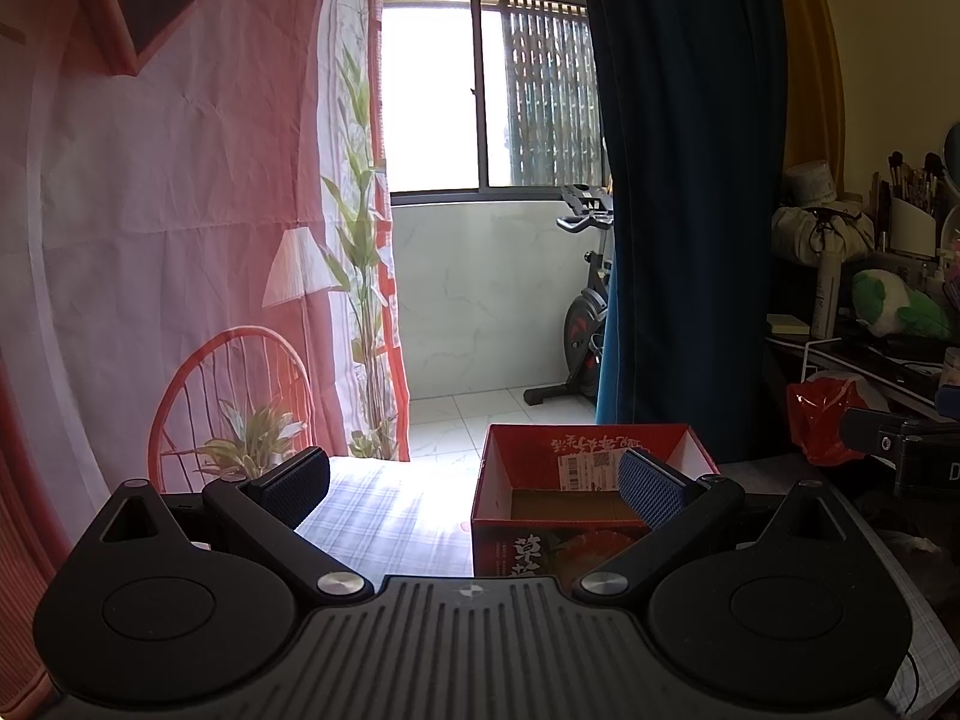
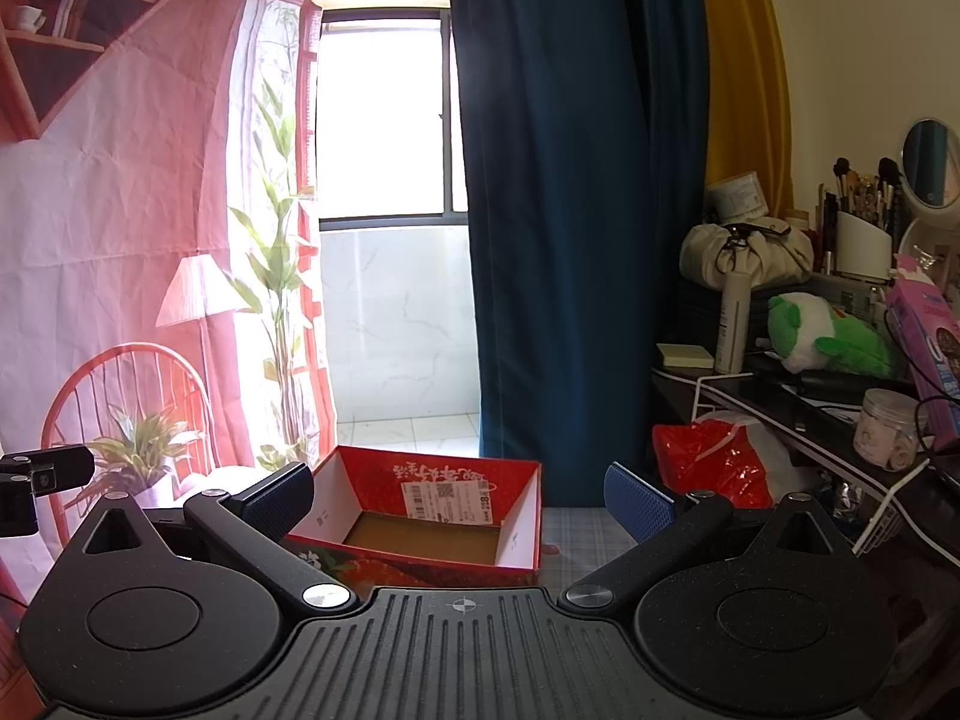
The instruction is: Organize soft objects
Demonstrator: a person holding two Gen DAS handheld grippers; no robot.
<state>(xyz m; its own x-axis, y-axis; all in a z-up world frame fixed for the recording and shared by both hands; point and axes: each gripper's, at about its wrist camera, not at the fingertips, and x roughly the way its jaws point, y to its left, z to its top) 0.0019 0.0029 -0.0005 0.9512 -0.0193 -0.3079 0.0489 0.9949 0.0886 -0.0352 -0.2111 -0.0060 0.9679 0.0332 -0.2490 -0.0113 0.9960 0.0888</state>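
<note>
Worktop w/ the checked cloth carried a red box, open-topped, nothing showing inside. Looked like the very start: no soft thing picked yet, box waiting as the drop spot, I'd guess. Green plush toy lay off on the cluttered shelf, well to the right of both tools and beyond them. Left tongs were spread wide, empty, box straight ahead between the fingers. Right tongs also spread, empty, box just ahead-left. Next move prob. called for a reach right to the plush.
</note>
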